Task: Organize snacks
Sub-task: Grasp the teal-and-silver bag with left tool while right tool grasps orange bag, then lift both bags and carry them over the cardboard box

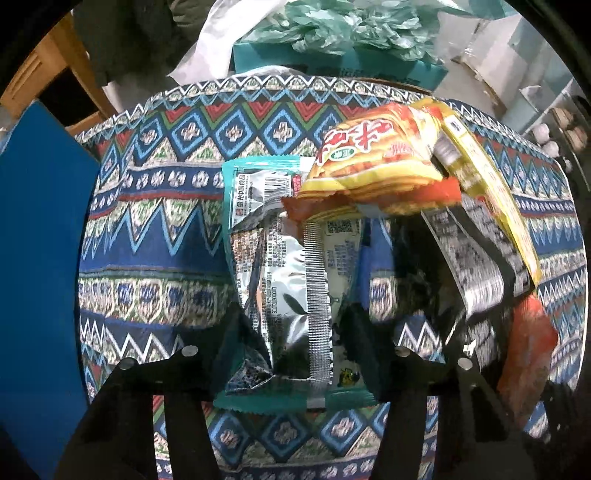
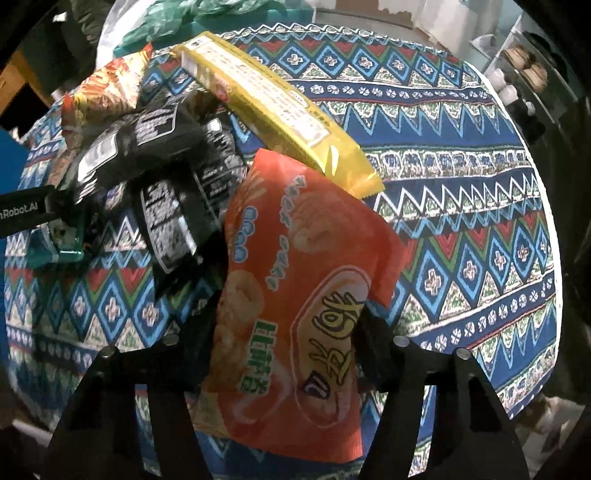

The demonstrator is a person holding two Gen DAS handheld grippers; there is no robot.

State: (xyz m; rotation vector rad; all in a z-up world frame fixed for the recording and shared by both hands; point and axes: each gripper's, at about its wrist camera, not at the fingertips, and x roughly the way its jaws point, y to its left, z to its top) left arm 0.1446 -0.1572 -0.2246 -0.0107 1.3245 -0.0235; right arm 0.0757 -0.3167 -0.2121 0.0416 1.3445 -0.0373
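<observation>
A silver snack packet with teal edges [image 1: 280,258] lies back side up on the patterned tablecloth [image 1: 155,229]. My left gripper [image 1: 291,332] points down over its near end, and both fingers pinch its crumpled sides. An orange snack bag [image 2: 295,280] sits between the fingers of my right gripper [image 2: 288,332], which squeeze its lower part. Piled beside them are a yellow-orange bag [image 1: 373,155], a long yellow packet [image 2: 273,107] and black packets [image 2: 166,166]. Part of the left gripper's body shows at the left edge of the right wrist view.
The round table's cloth [image 2: 461,221] is bare to the right of the pile. A blue panel [image 1: 37,240] stands at the table's left. A teal box with a green plastic bag [image 1: 332,29] lies beyond the far edge, a wooden chair [image 1: 48,66] at far left, and shelves [image 2: 524,74] at far right.
</observation>
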